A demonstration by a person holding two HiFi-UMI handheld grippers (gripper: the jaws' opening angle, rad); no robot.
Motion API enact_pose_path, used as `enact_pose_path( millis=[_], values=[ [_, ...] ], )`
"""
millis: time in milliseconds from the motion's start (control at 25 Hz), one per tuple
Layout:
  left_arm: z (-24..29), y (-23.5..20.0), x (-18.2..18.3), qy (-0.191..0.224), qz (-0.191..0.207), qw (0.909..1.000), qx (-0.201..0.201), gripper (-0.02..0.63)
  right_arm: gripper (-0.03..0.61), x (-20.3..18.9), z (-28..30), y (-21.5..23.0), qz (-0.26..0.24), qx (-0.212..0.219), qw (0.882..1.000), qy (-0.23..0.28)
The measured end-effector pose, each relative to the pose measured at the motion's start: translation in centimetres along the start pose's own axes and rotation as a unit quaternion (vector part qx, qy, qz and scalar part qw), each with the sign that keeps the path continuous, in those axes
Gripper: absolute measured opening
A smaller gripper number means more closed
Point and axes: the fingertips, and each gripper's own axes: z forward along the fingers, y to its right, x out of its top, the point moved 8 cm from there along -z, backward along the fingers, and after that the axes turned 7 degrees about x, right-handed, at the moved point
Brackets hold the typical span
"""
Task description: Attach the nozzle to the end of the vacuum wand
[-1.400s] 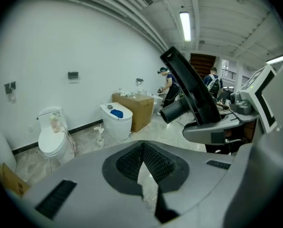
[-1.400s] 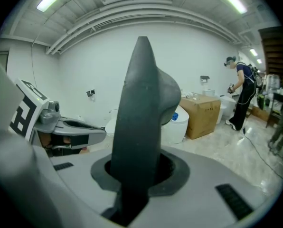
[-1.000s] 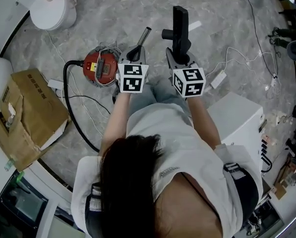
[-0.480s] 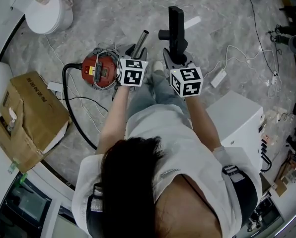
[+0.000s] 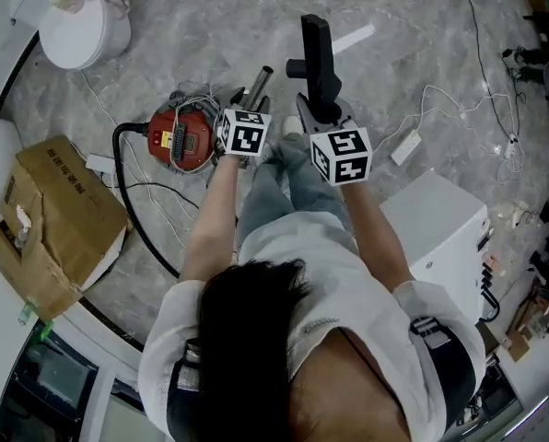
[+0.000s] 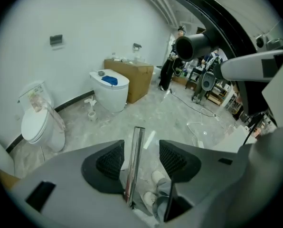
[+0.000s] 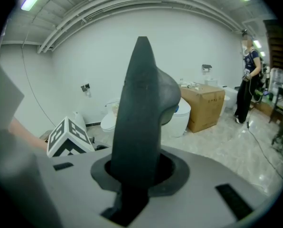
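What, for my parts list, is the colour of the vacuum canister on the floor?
The canister is red, clearest in the head view.

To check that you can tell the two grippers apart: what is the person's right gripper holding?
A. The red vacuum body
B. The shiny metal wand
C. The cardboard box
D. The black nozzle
D: the right gripper is shut on the black nozzle, which rises from between its jaws in the right gripper view.
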Motion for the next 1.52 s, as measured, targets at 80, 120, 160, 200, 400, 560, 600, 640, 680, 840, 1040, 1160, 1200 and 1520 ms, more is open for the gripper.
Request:
enact_pose_path(
  millis=[80, 120, 160, 200, 400, 560, 600, 640, 680, 840, 1040, 1160, 1200, 1520],
  values=[
    [1.1, 0.0, -0.1, -0.007, 0.009, 0.9999, -0.002, 0.221, 0.092, -0.1, 0.4, 0.5, 0.004, 0.001, 1.000, -0.003],
    [1.7, 0.0, -0.2, -0.011, 0.014, 0.9998, -0.002, 0.224, 0.092, -0.2, 0.6, 0.7, 0.005, 0.003, 1.000, -0.004],
    [2.3, 0.0, -0.4, -0.017, 0.018, 0.9997, -0.003, 0.227, 0.092, -0.3, 0.9, 1.0, 0.006, 0.004, 1.000, -0.006],
    [3.0, 0.1, -0.5, -0.022, 0.020, 0.9995, -0.004, 0.229, 0.092, -0.5, 1.0, 1.3, 0.007, 0.004, 1.000, -0.007],
    [6.0, -0.2, -2.0, -0.054, 0.025, 0.9982, -0.006, 0.236, 0.092, -0.9, 2.1, 2.2, 0.011, 0.009, 1.000, -0.010],
    [8.2, 0.1, -3.6, -0.079, 0.034, 0.9961, -0.019, 0.244, 0.092, -1.9, 2.9, 3.0, 0.015, 0.016, 1.000, -0.020],
    [8.6, 0.1, -3.8, -0.082, 0.037, 0.9957, -0.021, 0.247, 0.092, -2.2, 3.2, 3.1, 0.016, 0.018, 0.999, -0.023],
    [9.0, 0.0, -4.0, -0.082, 0.039, 0.9957, -0.021, 0.249, 0.092, -2.6, 3.4, 3.2, 0.018, 0.019, 0.999, -0.027],
    [9.3, 0.1, -4.1, -0.080, 0.038, 0.9959, -0.019, 0.249, 0.092, -2.9, 3.6, 3.3, 0.020, 0.019, 0.999, -0.030],
    [10.6, 0.2, -4.4, -0.062, 0.044, 0.9970, -0.015, 0.249, 0.092, -4.0, 4.2, 3.8, 0.029, 0.015, 0.999, -0.034],
    [12.1, -0.6, -4.9, -0.052, 0.046, 0.9975, -0.010, 0.249, 0.092, -5.0, 5.2, 3.7, 0.034, 0.020, 0.998, -0.039],
    [12.7, -0.2, -5.0, -0.040, 0.040, 0.9982, -0.017, 0.249, 0.092, -5.6, 5.4, 3.7, 0.033, 0.025, 0.998, -0.044],
    [13.0, 0.1, -5.0, -0.037, 0.042, 0.9983, -0.019, 0.249, 0.093, -5.8, 5.5, 3.8, 0.032, 0.027, 0.998, -0.046],
    [14.2, 0.2, -5.5, -0.026, 0.043, 0.9987, -0.004, 0.135, 0.092, -7.0, 5.9, 4.1, 0.042, 0.030, 0.997, -0.059]
  ],
)
